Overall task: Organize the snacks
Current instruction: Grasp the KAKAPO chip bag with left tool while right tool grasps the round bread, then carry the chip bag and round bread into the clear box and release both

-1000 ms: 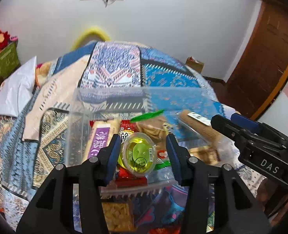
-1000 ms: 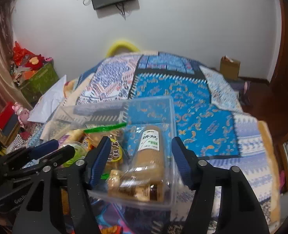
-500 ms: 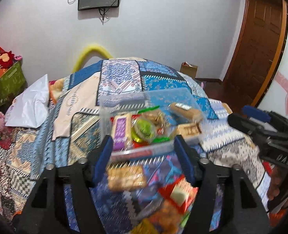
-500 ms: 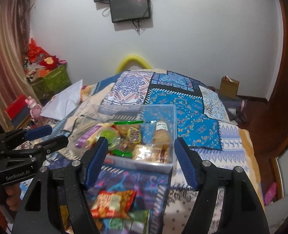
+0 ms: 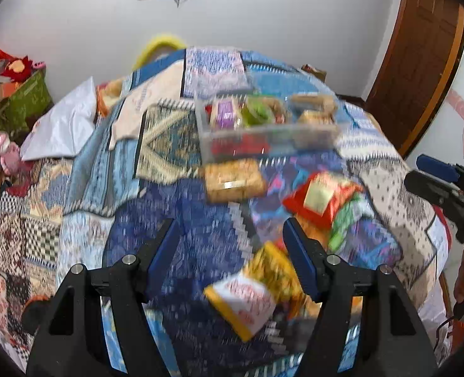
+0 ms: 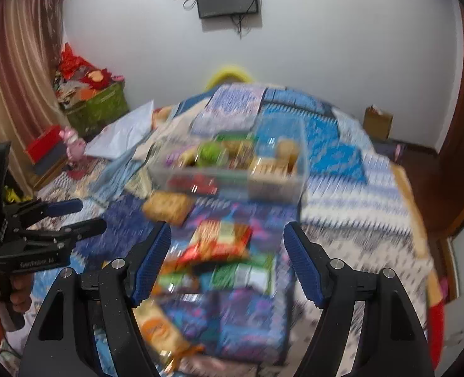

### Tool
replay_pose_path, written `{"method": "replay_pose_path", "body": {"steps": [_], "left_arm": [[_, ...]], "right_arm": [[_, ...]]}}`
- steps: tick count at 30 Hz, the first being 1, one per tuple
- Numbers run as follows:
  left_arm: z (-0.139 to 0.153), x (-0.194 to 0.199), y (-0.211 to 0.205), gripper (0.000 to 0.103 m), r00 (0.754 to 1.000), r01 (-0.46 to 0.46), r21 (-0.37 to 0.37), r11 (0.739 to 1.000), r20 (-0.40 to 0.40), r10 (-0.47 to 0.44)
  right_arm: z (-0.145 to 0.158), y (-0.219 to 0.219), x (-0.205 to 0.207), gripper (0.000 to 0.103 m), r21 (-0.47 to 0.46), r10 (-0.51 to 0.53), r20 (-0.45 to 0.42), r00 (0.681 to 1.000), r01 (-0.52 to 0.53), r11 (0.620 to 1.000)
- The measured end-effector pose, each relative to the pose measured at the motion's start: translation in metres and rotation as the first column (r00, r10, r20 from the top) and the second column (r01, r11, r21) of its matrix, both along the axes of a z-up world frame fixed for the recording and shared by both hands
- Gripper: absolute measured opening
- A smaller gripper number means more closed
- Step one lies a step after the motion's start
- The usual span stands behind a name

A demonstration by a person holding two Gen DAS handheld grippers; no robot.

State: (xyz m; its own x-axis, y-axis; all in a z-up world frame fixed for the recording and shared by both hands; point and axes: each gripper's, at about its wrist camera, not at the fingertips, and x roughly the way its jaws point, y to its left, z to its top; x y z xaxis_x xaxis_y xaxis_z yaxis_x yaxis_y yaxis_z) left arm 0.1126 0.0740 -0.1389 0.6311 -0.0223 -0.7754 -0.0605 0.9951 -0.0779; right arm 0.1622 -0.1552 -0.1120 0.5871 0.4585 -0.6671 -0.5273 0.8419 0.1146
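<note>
On the bed (image 5: 84, 169), loose snack packets (image 5: 323, 198) lie before the clear bin (image 5: 263, 135).

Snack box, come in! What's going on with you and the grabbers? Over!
Both sets of jaws open, nothing in them. Clear snack box on the bed, part filled. Loose packets in front: cracker pack, red pouch, yellow bag. Nothing blocking.

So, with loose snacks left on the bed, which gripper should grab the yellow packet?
Left, probably: the yellow packet lies almost between the open left gripper; the right gripper frames the red packet instead.
</note>
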Motion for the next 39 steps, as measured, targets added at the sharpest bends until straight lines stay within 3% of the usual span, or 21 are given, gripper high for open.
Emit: {"method": "replay_pose_path", "body": {"steps": [9, 18, 25, 36, 38, 39], "left_arm": [[-0.031, -0.034, 0.000, 0.068, 0.998, -0.002, -0.024, 1.000, -0.067, 0.000], [-0.048, -0.046, -0.002, 0.068, 0.995, 0.034, -0.038, 0.999, -0.093, -0.037], [-0.057, -0.030, -0.011, 0.068, 0.991, 0.081, -0.011, 0.997, -0.103, -0.082], [-0.084, 0.006, -0.018, 0.068, 0.985, 0.087, -0.056, 0.995, -0.146, -0.094], [-0.083, 0.007, -0.016, 0.064, 0.989, 0.072, -0.062, 0.995, -0.125, -0.080], [-0.083, 0.006, -0.016, 0.057, 0.990, 0.071, -0.065, 0.995, -0.115, -0.078]], "right_arm": [[-0.053, 0.014, -0.037, 0.071, -0.017, 0.078, -0.142, 0.987, -0.081, 0.997], [-0.091, 0.040, -0.046, 0.071, -0.054, 0.170, -0.243, 0.955, -0.189, 0.981], [-0.094, 0.043, -0.041, 0.045, -0.049, 0.185, -0.243, 0.952, -0.202, 0.978], [-0.092, 0.025, -0.022, 0.037, -0.040, 0.107, -0.227, 0.968, -0.119, 0.992], [-0.092, 0.021, -0.022, 0.036, -0.032, 0.100, -0.227, 0.969, -0.110, 0.993], [-0.091, 0.019, -0.023, 0.036, -0.030, 0.095, -0.223, 0.970, -0.105, 0.994]]}}
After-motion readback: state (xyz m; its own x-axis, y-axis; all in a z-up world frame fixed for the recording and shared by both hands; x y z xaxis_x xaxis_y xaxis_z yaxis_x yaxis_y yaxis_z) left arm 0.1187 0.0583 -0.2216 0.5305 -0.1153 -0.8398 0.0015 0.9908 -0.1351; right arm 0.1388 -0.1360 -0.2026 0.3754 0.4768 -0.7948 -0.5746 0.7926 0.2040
